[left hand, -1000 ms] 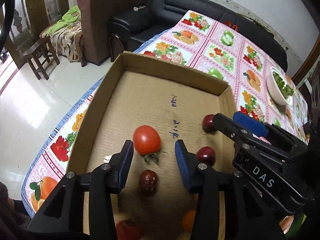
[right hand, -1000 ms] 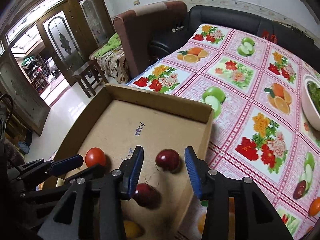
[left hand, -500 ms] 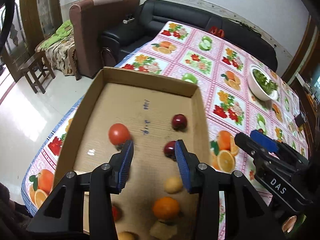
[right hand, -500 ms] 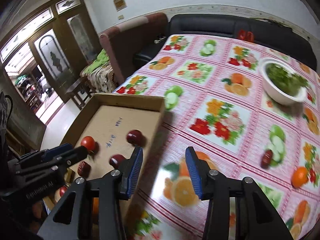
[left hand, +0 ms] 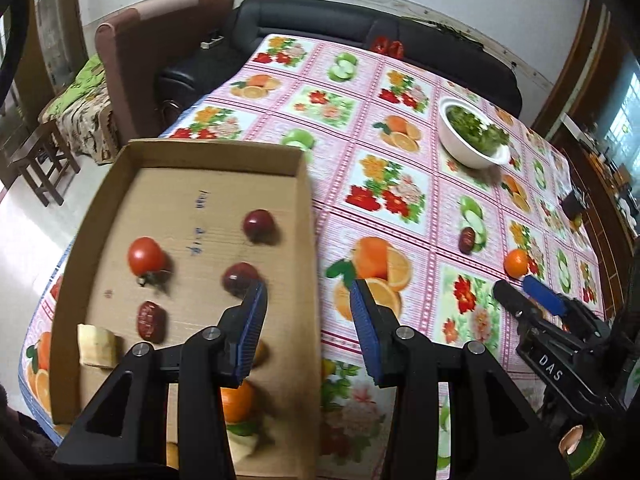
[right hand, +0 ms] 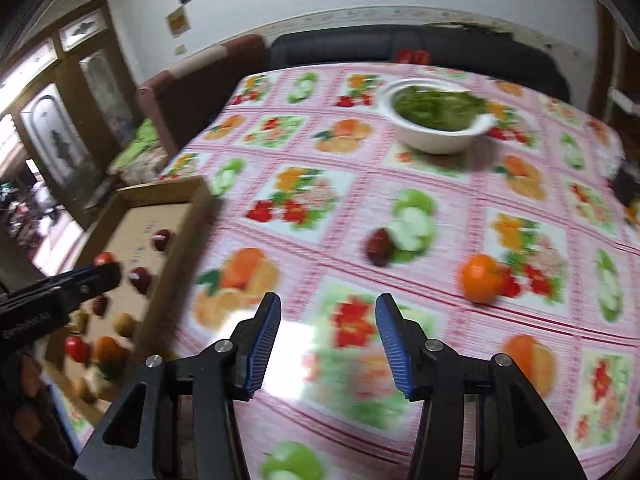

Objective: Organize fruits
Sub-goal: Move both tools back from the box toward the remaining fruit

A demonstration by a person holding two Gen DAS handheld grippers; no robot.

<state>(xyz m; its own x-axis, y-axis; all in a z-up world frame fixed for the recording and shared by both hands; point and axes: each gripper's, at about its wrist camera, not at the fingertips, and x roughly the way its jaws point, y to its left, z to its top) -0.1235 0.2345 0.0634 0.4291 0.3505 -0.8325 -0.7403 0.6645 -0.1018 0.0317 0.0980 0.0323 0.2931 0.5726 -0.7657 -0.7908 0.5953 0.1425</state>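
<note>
The left claw (left hand: 306, 312) is spread with nothing between its blue pads, straddling the right wall of the cardboard box (left hand: 308, 240). Ahead and left of it, inside the box, lie a tomato (left hand: 145, 255), two dark red fruits (left hand: 259, 224), a date (left hand: 151, 320) and, just beneath the claw, an orange (left hand: 237, 400).

The right claw (right hand: 327, 332) hangs above the flowered surface (right hand: 440, 200), its jaws opening and empty. Ahead and to its right sits a loose orange (right hand: 480, 278); straight ahead, a little farther, a dark red fruit (right hand: 378, 246). Farther still stands a white bowl (right hand: 438, 136) of greens. This view is blurred.
</note>
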